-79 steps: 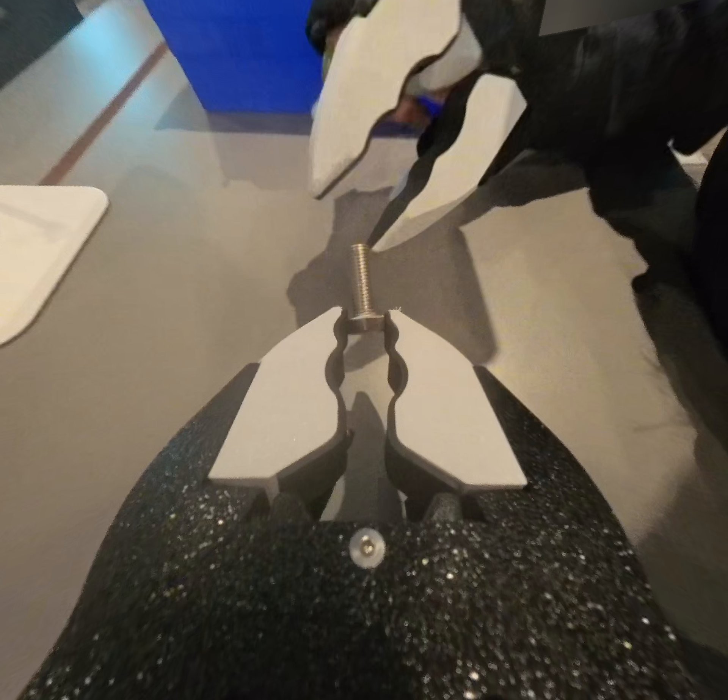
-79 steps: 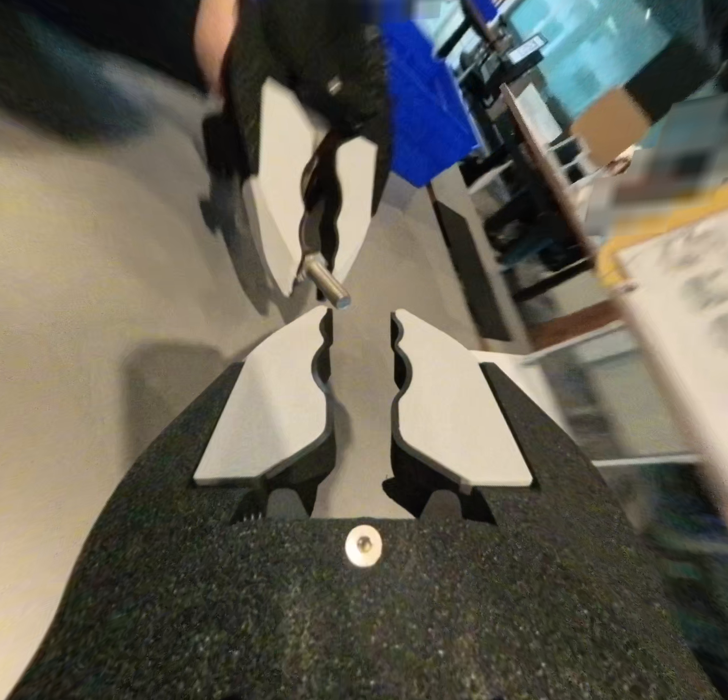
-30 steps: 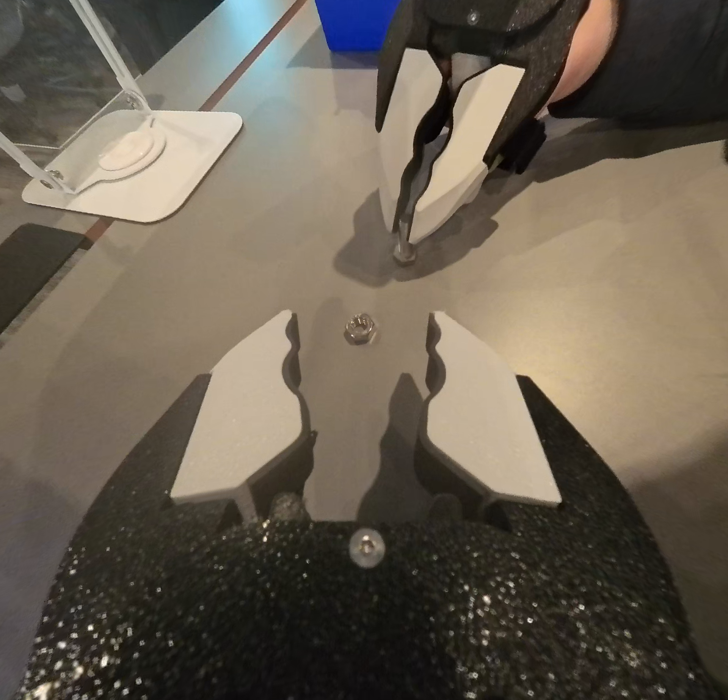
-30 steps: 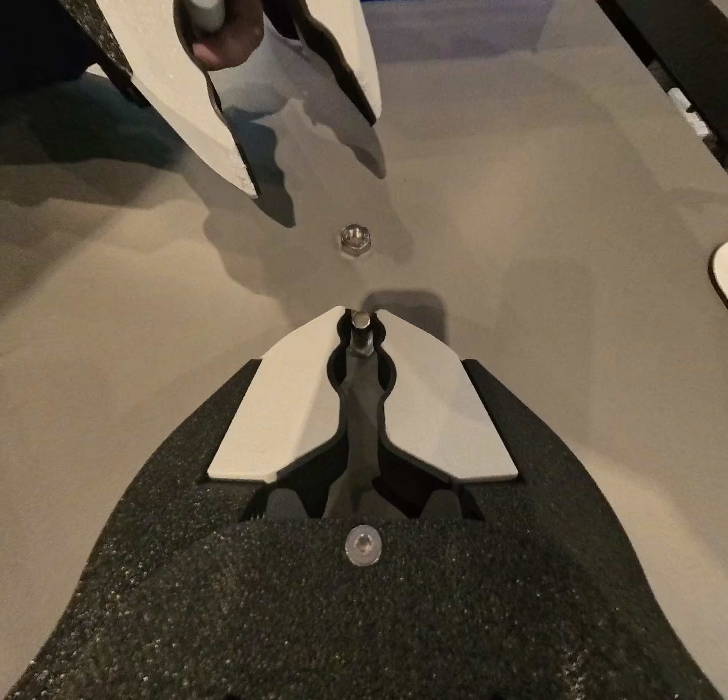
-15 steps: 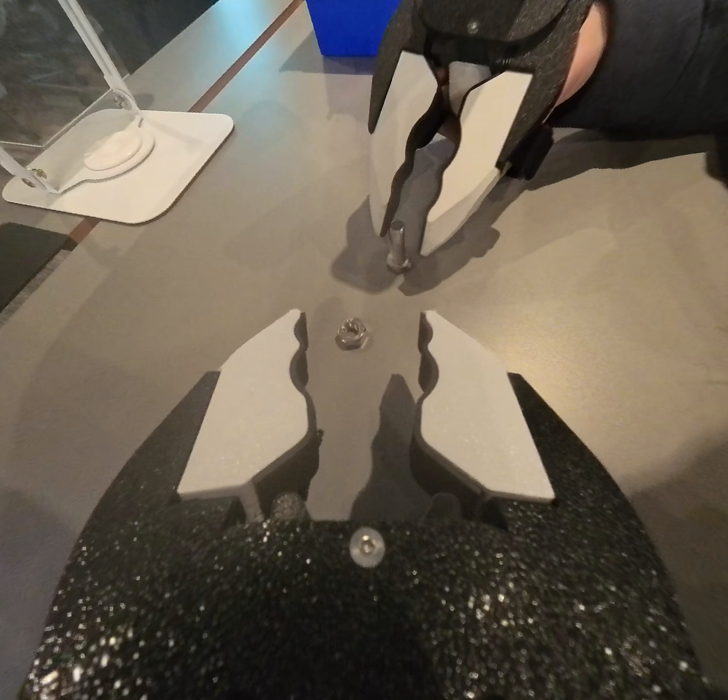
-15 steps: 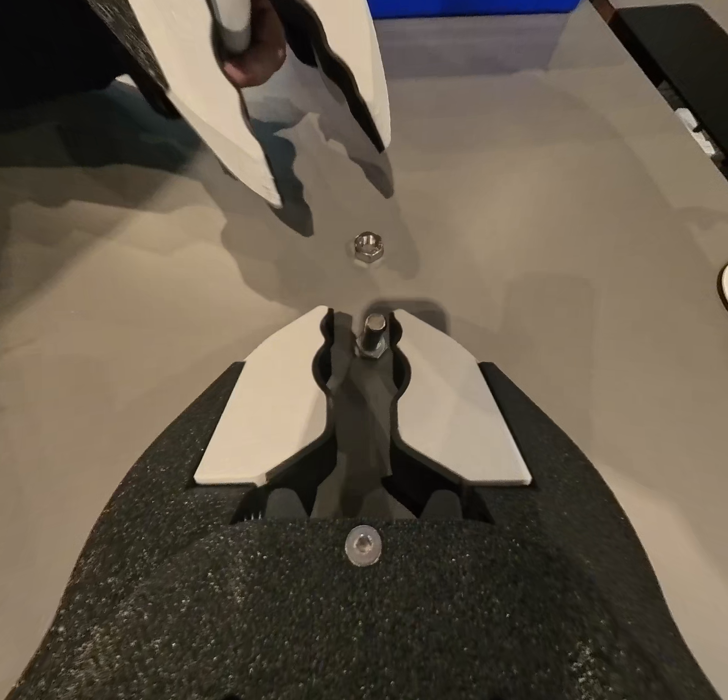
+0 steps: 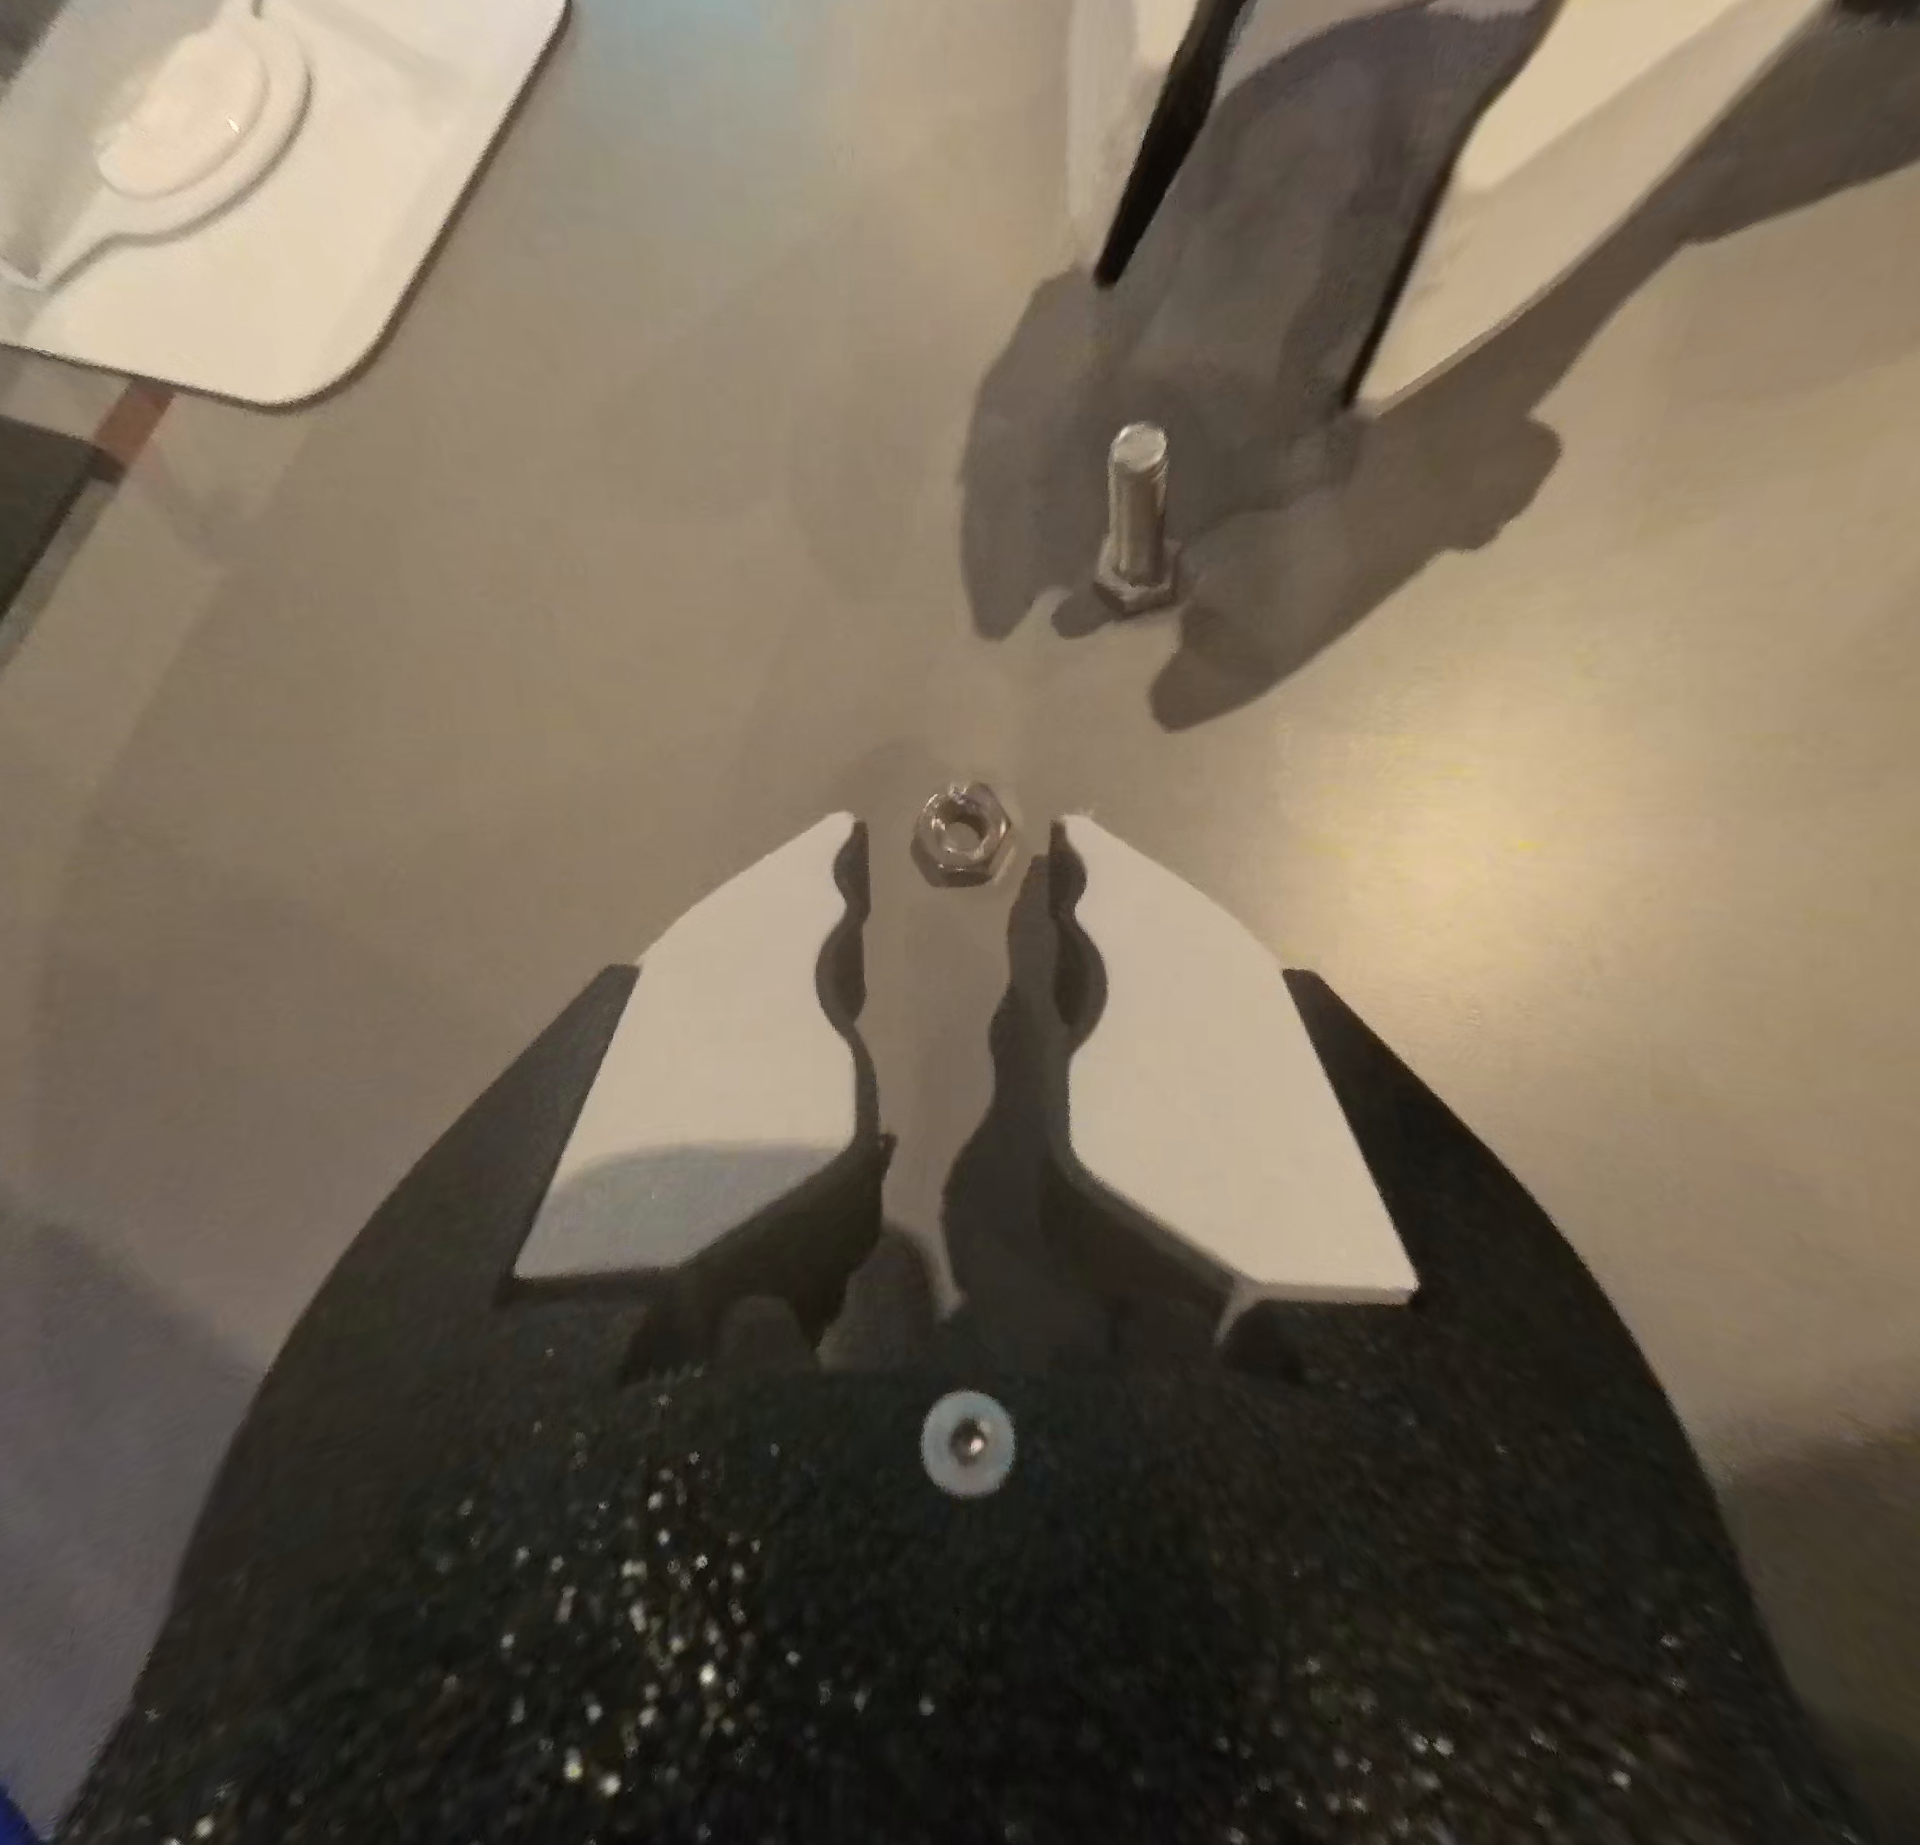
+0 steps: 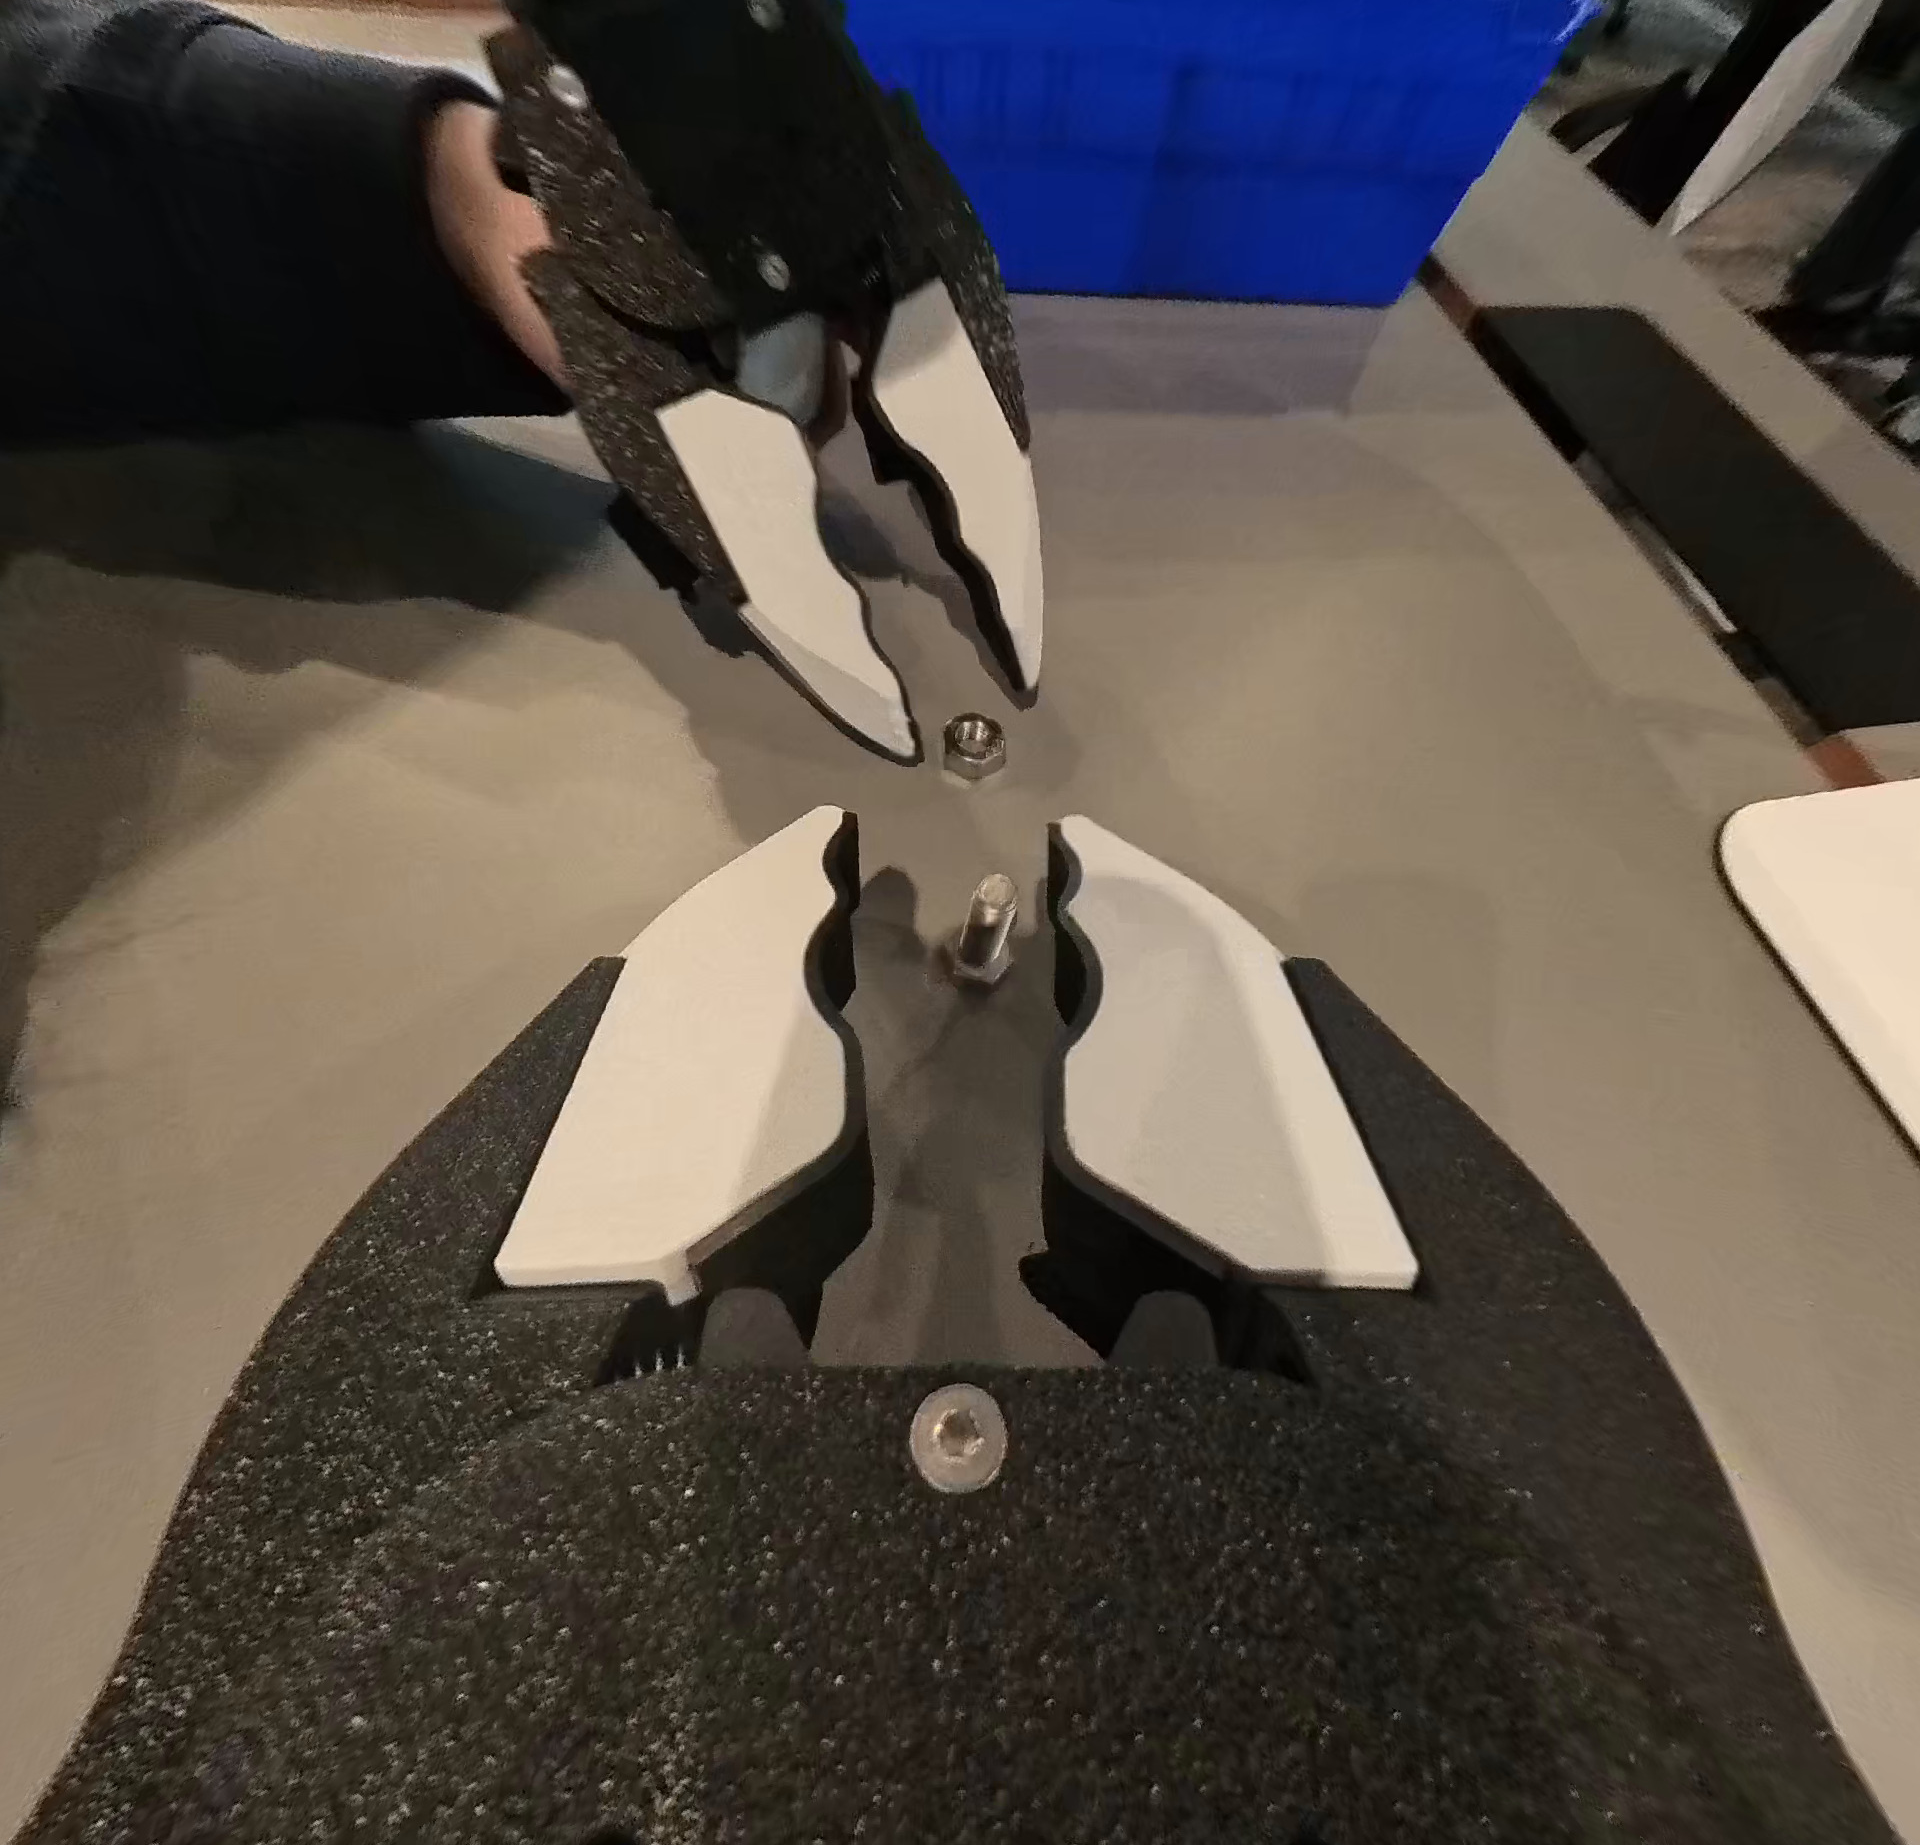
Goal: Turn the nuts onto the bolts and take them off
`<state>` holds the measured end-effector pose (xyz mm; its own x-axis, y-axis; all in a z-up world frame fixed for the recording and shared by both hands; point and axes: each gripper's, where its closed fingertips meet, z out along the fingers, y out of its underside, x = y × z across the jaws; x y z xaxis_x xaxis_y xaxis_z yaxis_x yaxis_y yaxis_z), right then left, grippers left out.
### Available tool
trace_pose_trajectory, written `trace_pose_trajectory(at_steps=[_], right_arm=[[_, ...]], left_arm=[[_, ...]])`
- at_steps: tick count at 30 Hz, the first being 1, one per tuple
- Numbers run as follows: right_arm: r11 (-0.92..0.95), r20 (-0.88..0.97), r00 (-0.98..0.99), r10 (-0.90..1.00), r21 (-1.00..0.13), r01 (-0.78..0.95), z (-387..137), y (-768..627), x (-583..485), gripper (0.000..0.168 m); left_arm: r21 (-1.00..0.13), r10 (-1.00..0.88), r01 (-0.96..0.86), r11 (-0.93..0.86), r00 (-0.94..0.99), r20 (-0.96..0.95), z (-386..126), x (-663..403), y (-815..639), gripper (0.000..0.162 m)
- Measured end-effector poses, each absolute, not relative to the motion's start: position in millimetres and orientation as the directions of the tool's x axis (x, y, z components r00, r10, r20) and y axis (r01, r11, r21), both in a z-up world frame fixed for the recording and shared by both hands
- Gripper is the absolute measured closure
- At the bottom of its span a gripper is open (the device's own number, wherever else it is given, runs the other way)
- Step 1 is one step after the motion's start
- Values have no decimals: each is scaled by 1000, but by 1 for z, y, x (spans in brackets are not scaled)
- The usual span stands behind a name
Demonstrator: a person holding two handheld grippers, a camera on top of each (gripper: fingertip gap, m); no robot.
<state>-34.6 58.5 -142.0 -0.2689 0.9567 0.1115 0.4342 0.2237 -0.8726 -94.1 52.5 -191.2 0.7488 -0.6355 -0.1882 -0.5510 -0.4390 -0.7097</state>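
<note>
A steel nut [image 7: 958, 839] lies flat on the grey table [image 7: 520, 652], just between the fingertips of my left gripper [image 7: 956, 824], which is open and does not touch it. A steel bolt [image 7: 1135, 528] stands on its head a little beyond the nut, free. In the right wrist view the bolt [image 8: 982, 928] stands between the spread fingers of my right gripper [image 8: 951, 824], which is open and clear of it. The nut [image 8: 974, 746] lies just past it, with the left gripper [image 8: 966, 720] tipped down over it. The right gripper [image 7: 1231, 341] shows open above the bolt.
A blue plastic bin [image 8: 1195, 133] stands at the far end of the table. A white base plate of a clear stand [image 7: 270, 164] lies to one side and shows at the edge of the right wrist view [image 8: 1849, 922]. A black strip [image 8: 1714, 507] runs along the table edge.
My right gripper has opened and let go of the bolt, which now stands alone on its head. My left gripper has moved forward so its tips flank the nut.
</note>
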Motion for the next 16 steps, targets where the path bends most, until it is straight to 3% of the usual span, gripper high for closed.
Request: trace_pose_trajectory(at_steps=[6,16], right_arm=[[248,151,-251,956,-874,417,-140,57,-25,135],[192,110,-210,972,-885,423,-146,62,-14,134]], left_arm=[[-700,-630,-509,-502,769,-108,-198,-94,56,128],[-663,-658,-539,-520,747,-92,-201,-89,54,143]])
